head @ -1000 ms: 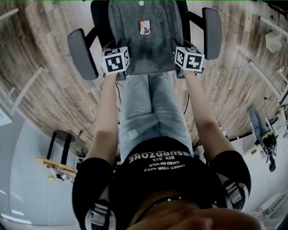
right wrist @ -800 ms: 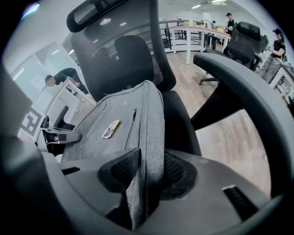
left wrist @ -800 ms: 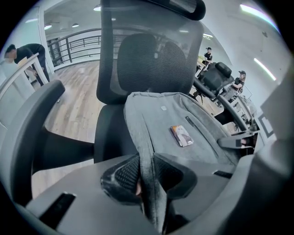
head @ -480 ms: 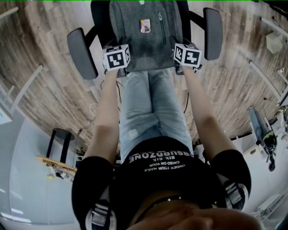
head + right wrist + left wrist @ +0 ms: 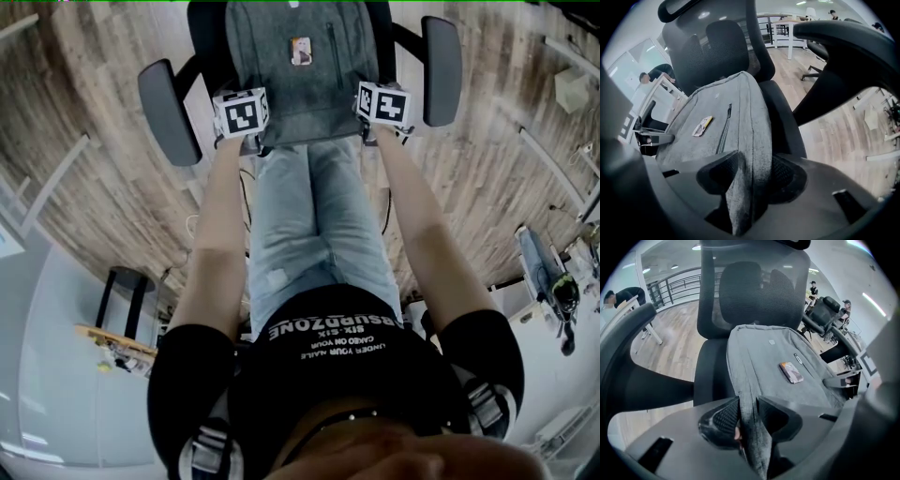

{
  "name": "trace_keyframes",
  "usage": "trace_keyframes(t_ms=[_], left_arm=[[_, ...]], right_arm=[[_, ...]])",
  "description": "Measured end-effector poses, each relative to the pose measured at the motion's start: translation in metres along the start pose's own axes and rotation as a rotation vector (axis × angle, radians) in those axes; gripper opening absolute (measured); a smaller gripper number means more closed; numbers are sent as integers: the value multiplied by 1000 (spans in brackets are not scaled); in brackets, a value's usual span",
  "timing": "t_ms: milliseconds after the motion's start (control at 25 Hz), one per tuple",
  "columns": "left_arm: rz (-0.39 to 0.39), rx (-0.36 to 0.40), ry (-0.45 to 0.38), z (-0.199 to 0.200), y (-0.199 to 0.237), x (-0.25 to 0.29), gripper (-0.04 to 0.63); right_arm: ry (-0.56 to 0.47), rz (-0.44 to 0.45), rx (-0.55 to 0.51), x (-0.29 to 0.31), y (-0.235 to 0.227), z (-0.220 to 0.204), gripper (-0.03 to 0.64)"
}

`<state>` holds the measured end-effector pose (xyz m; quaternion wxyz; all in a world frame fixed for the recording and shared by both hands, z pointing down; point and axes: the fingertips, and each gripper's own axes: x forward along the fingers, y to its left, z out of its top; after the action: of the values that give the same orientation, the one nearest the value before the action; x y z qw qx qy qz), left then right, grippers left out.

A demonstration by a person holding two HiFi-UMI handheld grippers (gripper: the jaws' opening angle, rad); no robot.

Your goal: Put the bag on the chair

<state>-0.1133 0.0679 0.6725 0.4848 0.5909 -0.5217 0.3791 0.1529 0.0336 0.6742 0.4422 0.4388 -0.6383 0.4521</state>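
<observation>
A grey backpack [image 5: 300,84] lies on the seat of a black office chair [image 5: 441,56] and leans against its mesh backrest [image 5: 754,291], a small label patch [image 5: 301,51] facing up. My left gripper [image 5: 246,131] is at the bag's near left corner. Its jaws [image 5: 749,411] are opening, with a fold of the grey fabric [image 5: 752,427] still between them and a thin gap on one side. My right gripper [image 5: 380,120] is at the near right corner. Its jaws [image 5: 753,171] are opening too, around a thicker fold of the bag [image 5: 726,112].
The chair's armrests [image 5: 167,112] flank both grippers. The person's legs in jeans [image 5: 314,225] stand right in front of the seat on a wooden floor [image 5: 94,150]. Another office chair [image 5: 825,310], a white table [image 5: 787,23] and people are in the background.
Both grippers have moved forward toward the backrest, and the bag's lower edge has slid further onto the seat with them.
</observation>
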Motion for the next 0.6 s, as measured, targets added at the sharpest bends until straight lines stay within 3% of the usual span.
trace_keyframes(t_ms=[240,600], left_arm=[[47,12,63,1,3,7,128],[94,44,70,-3,1,11,135]], right_arm=[[22,11,10,4,-3,-1,193],[40,0,-20,9,-5,-3,202]])
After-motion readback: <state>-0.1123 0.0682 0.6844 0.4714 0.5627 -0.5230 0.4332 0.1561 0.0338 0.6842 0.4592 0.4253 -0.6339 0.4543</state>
